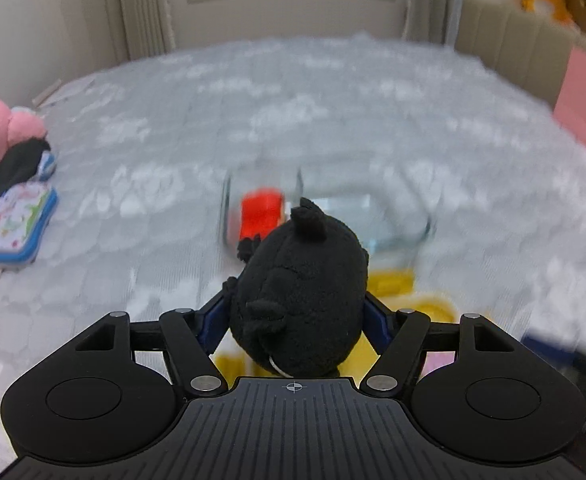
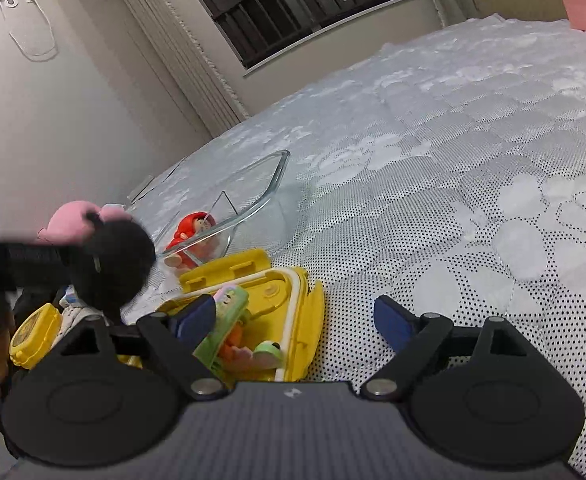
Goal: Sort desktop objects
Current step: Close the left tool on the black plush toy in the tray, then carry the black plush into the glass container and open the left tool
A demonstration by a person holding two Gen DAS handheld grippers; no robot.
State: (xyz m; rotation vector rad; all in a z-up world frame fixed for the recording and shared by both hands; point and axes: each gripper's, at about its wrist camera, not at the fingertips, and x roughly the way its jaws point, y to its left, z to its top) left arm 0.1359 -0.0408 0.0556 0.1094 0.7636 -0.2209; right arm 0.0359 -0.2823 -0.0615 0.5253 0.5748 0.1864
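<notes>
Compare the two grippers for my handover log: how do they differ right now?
The left gripper has its jaws shut on a round black plush toy, held above the bed; the right gripper has its jaws spread wide and holds nothing. The left hangs near the clear glass dish; the right sits over the yellow plastic box.

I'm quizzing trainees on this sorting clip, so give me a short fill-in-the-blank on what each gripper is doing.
1. The left gripper is shut on a ____ plush toy.
2. The right gripper is open and holds ____.
3. The red toy lies in a clear ____ dish.

Missing words: black; nothing; glass
</notes>
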